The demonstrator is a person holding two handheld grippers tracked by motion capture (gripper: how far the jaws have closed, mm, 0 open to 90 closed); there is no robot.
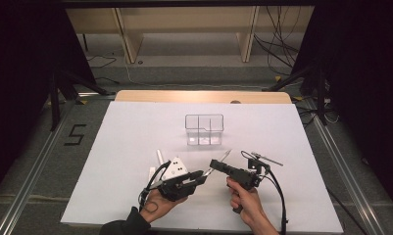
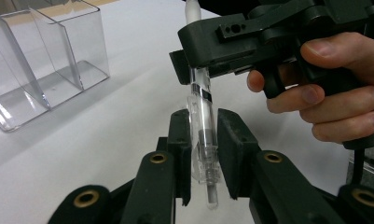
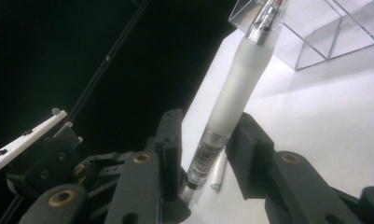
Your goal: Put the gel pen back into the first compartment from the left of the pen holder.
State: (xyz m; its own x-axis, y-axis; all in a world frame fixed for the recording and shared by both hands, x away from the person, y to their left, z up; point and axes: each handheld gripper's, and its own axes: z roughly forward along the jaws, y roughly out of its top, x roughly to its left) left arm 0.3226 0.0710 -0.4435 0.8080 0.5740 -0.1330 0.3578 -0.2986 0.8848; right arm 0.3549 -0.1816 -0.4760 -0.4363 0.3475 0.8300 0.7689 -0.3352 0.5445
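Clear plastic, the pen (image 2: 202, 135) sits clamped in our left claw (image 2: 204, 154), while our right claw (image 3: 208, 154) grips its frosted end just beyond. If we pull crookedly, we judge the pen could slip out onto the worktop (image 1: 135, 142).

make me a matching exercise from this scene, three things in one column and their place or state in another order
Things:
1. pen
2. clear box
3. left gripper

States:
a. stands empty on the white table, apart from both grippers
b. held between the two grippers above the table
c. jaws closed around the pen's clear end

Pairs: 1-b, 2-a, 3-c
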